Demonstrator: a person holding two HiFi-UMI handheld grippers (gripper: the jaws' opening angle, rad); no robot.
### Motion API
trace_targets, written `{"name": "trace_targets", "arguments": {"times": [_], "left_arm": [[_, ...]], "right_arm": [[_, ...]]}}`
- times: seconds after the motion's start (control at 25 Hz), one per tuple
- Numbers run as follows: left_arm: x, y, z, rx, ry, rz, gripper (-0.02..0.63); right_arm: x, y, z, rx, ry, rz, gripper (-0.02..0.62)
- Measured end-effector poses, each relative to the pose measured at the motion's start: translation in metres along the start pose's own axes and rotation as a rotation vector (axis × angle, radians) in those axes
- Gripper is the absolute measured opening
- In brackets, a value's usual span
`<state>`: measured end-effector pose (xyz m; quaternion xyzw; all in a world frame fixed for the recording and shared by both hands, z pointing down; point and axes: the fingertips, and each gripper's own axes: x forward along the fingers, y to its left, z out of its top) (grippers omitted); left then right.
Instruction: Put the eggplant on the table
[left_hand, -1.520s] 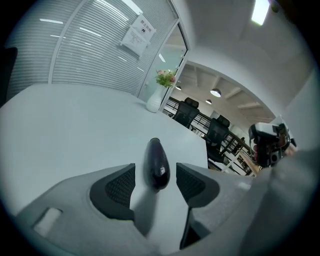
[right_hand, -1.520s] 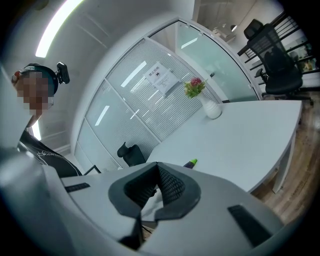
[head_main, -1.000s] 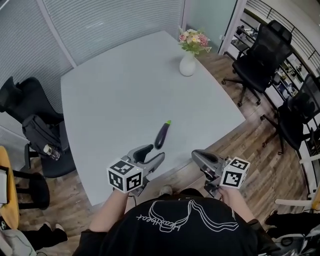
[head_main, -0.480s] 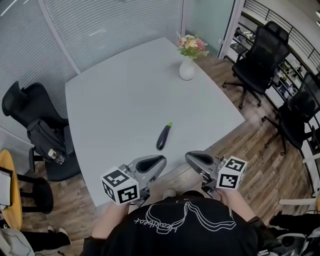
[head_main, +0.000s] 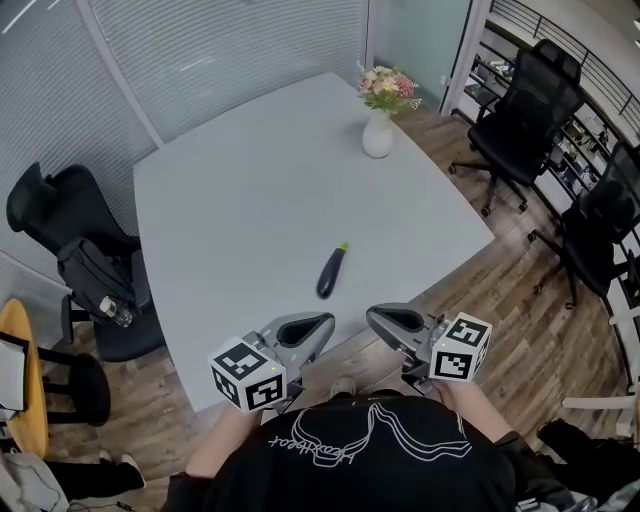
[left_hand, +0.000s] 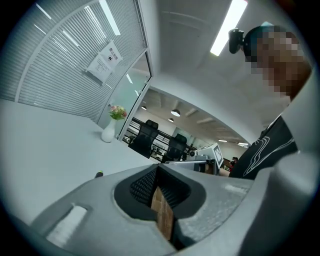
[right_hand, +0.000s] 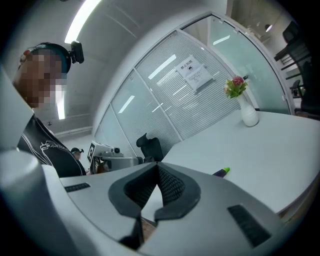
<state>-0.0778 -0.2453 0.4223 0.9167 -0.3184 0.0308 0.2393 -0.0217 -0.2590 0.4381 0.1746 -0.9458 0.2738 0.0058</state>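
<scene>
A dark purple eggplant (head_main: 331, 272) with a green stem lies on the pale grey table (head_main: 250, 190), near its front edge. My left gripper (head_main: 320, 325) is shut and empty, held just off the front edge, below the eggplant. My right gripper (head_main: 377, 318) is also shut and empty, beside it to the right. In the left gripper view the jaws (left_hand: 157, 167) are pressed together and only the eggplant's end (left_hand: 99, 174) peeks over them. From the right gripper view, the closed jaws (right_hand: 159, 167) point across the table, with the eggplant (right_hand: 221, 172) to their right.
A white vase of flowers (head_main: 378, 135) stands at the table's far right corner. Black office chairs (head_main: 520, 120) are on the wooden floor to the right. Another black chair with a bag (head_main: 80, 265) is at the table's left.
My left gripper's jaws have gone from open to shut, and it has drawn back from the eggplant toward the person. The right gripper shifted slightly left. The eggplant stays on the table.
</scene>
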Motion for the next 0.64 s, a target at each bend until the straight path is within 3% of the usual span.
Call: {"name": "trace_targets", "arguments": {"times": [0.64], "left_arm": [[-0.001, 0.001, -0.002, -0.016, 0.015, 0.004, 0.014]], "right_arm": [[-0.007, 0.008, -0.002, -0.004, 0.020, -0.034, 0.008]]}}
